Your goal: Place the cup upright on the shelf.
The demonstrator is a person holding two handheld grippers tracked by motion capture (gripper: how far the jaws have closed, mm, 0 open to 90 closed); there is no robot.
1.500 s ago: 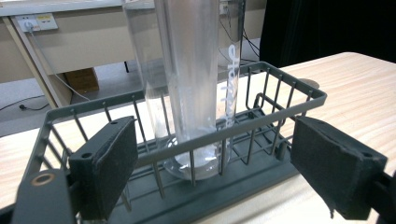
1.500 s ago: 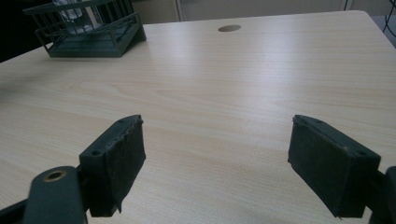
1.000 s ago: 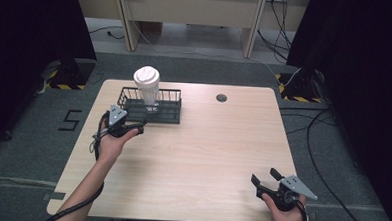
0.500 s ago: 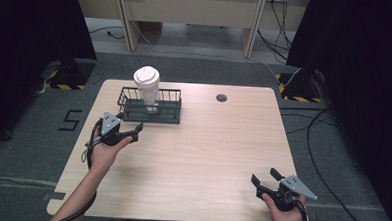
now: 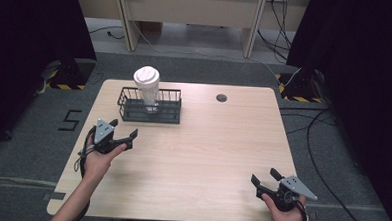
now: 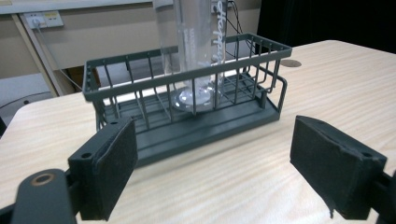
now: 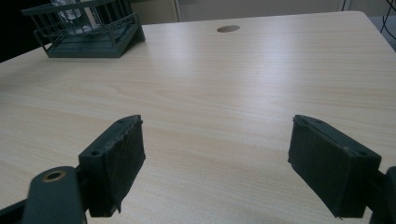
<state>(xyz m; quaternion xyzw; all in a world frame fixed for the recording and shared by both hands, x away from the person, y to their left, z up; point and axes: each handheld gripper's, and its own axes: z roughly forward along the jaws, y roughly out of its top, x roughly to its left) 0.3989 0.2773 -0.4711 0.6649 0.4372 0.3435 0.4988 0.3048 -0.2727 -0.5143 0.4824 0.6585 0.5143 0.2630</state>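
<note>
We note a clear cup (image 5: 147,88) with a white lid standing upright inside the dark wire basket (image 5: 149,112) at the table's (image 5: 207,156) far left, the left gripper (image 5: 124,135) just short of the basket, jaws wide and empty, the right gripper (image 5: 264,176) near the front right corner, likewise spread and holding nothing.

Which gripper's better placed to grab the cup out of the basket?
Left, likely. The left gripper sits open just in front of the wire basket, facing the clear cup that stands upright in it. The right gripper, also open, is at the table's near right corner, much farther away.
</note>
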